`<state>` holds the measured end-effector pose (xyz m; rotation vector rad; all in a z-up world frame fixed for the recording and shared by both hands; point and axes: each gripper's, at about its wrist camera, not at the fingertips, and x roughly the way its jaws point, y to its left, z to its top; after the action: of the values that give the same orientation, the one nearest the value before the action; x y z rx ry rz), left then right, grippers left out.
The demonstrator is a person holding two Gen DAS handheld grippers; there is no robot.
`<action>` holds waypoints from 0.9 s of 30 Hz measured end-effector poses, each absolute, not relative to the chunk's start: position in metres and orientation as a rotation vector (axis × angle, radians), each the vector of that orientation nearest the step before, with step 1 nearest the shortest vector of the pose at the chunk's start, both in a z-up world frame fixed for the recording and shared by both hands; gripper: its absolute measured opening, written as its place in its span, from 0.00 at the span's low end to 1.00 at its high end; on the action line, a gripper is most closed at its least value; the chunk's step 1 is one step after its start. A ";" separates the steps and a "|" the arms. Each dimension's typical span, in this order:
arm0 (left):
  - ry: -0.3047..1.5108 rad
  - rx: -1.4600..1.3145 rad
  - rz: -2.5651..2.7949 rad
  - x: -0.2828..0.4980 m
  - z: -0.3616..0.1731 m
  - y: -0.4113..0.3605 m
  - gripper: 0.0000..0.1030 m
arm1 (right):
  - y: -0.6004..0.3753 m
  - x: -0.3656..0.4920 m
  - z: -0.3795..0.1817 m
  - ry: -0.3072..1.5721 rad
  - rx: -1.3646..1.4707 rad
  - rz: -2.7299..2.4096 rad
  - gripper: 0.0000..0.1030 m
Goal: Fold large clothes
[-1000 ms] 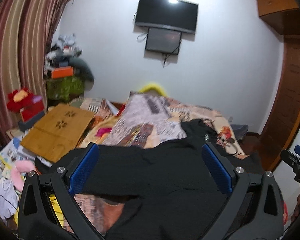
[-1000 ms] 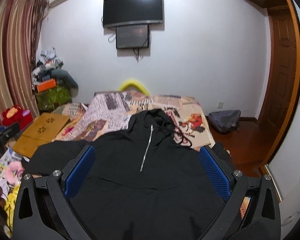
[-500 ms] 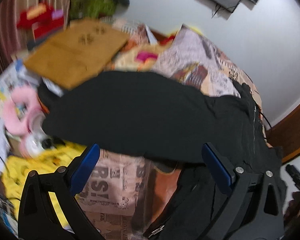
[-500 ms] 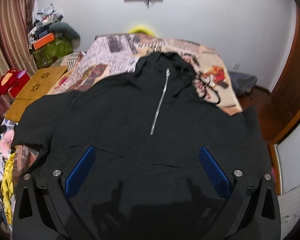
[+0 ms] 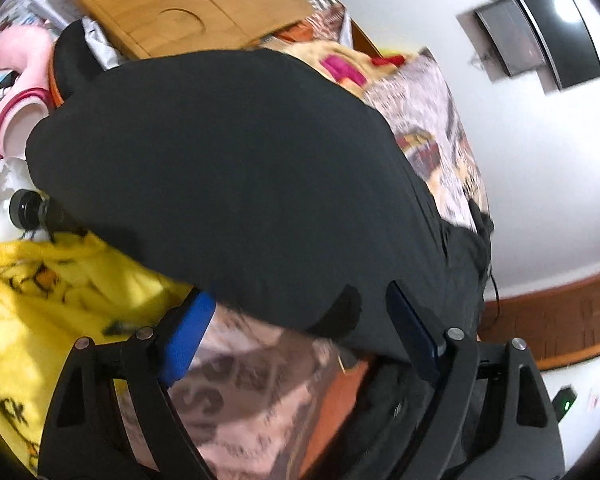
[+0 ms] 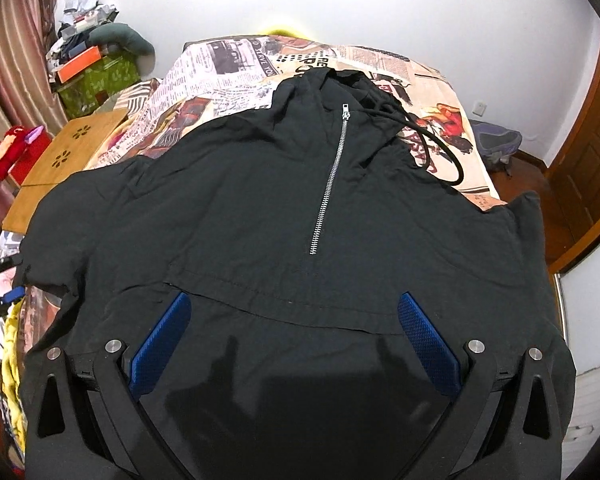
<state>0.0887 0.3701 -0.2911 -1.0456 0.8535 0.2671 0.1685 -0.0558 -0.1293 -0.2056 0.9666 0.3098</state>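
A large black hooded jacket (image 6: 284,208) with a silver half zip (image 6: 330,184) lies spread face up on the bed, hood at the far end, sleeves out to both sides. My right gripper (image 6: 292,320) is open and empty, low over the jacket's front hem area. In the left wrist view the jacket's left sleeve (image 5: 228,160) fills the middle. My left gripper (image 5: 296,304) is open, its blue pads (image 5: 186,334) at the sleeve's near edge, the cloth just between them. The left gripper also shows at the far left of the right wrist view (image 6: 4,296).
The bed has a newspaper-print cover (image 6: 236,64). A bamboo lap desk (image 5: 188,4) lies left of the bed, with a yellow blanket (image 5: 32,300), pink toys (image 5: 4,80) and clutter. A backpack (image 6: 496,140) sits on the floor by the wooden door (image 6: 588,168).
Both grippers have tipped downward and moved closer to the jacket. The left one has swung over the left sleeve and now reaches its near edge.
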 end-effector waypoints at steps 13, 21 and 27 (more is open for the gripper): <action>0.756 -0.825 0.432 0.097 -0.247 0.376 0.10 | -0.071 0.174 -0.118 0.943 -0.200 0.280 1.00; 0.618 -0.622 0.362 0.138 -0.153 0.338 0.04 | -0.094 0.173 -0.107 0.908 -0.179 0.262 1.00; 0.550 -0.479 0.202 0.176 -0.089 0.269 0.03 | -0.116 0.173 -0.102 0.895 -0.155 0.249 1.00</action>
<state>0.1757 0.2690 -0.0891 -0.4791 0.5495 0.2018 0.1734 -0.1163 -0.1023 -0.1548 0.8952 0.2494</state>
